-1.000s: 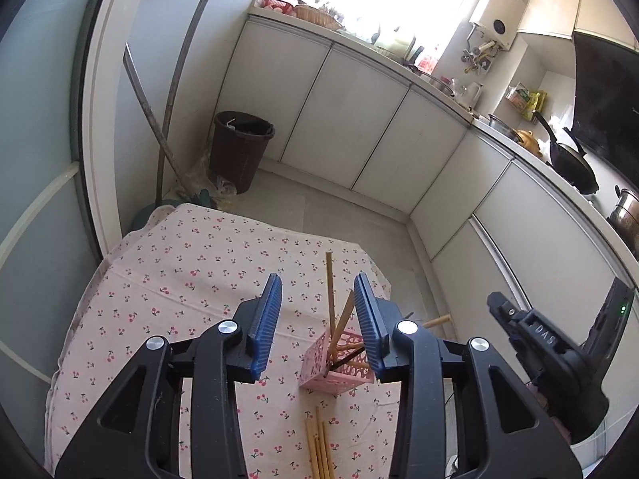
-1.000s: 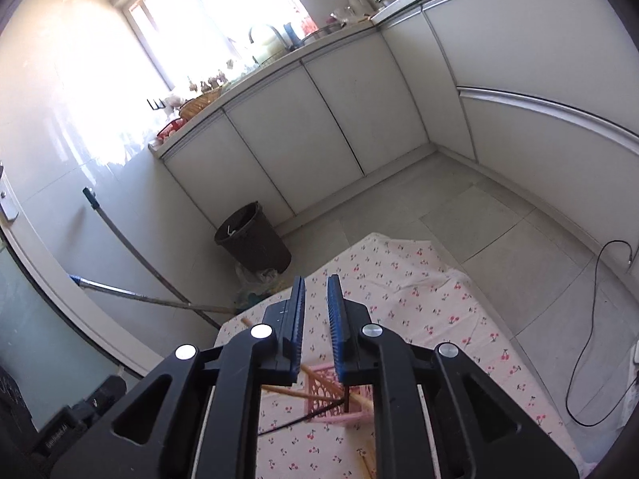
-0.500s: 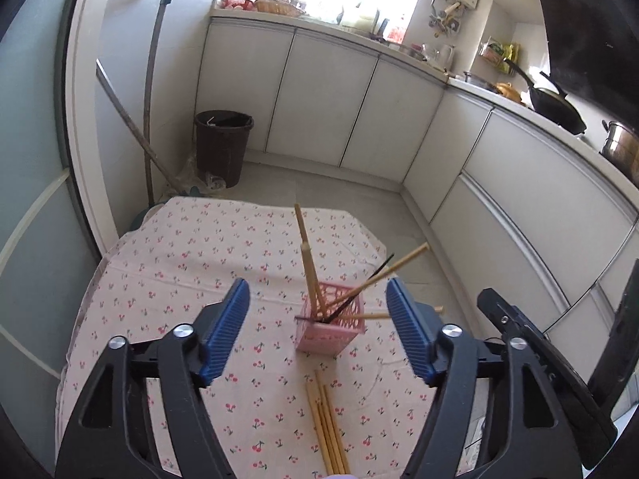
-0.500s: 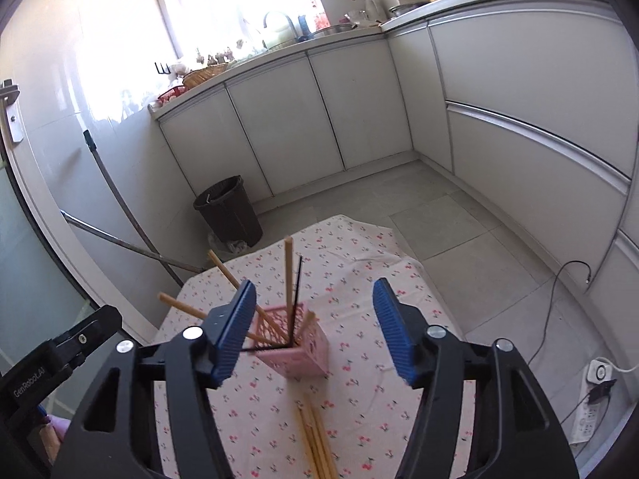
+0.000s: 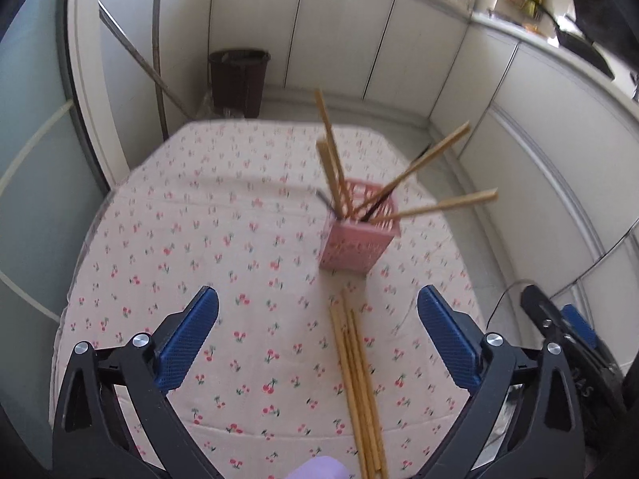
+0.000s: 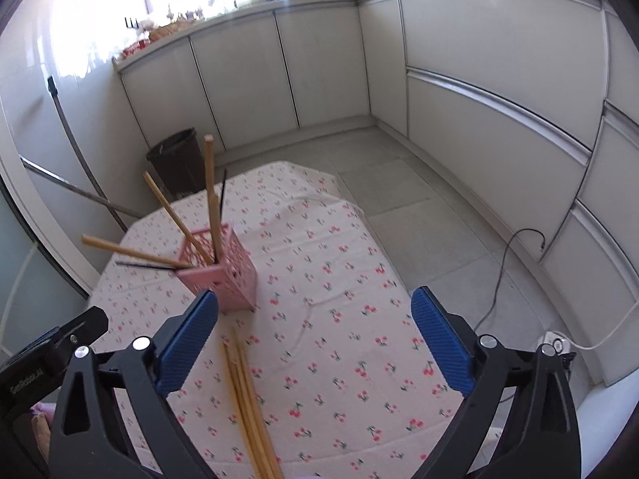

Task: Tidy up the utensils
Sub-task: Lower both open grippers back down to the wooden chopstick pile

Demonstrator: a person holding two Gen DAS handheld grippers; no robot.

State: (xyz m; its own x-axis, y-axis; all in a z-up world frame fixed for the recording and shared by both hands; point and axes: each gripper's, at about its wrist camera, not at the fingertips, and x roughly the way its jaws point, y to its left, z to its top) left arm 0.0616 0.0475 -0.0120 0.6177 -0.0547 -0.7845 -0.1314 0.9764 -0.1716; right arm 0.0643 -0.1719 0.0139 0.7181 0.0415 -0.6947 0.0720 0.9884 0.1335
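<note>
My left tongs (image 5: 317,339) and right tongs (image 6: 313,337) both hang over the cherry-print cloth (image 5: 223,215) covering the surface, each pair spread wide with nothing between the blue pads; on both, the jaws have just been opening. The pink slotted basket (image 5: 353,245) stands upright on the cloth ahead of me, beyond the tips of both pairs and touched by neither. Several wooden chopsticks (image 5: 331,159) lean out of it at different angles, two fanning toward the cabinets, and at least one thin dark stick (image 6: 221,195) stands among them. A loose bundle of wooden chopsticks (image 5: 359,383) lies flat on the cloth on my side of the basket, running from just short of its base toward the bottom edge of the view; in the left wrist view it falls between the spread pads, in the right wrist view it lies close by the left-hand pad (image 6: 187,341). The right tongs show at the right edge of the left wrist view. A dark bin (image 6: 177,159) stands on the floor beyond the surface, beside pale cabinet doors (image 6: 239,76), and two long handles (image 5: 157,40) lean in the corner.
</note>
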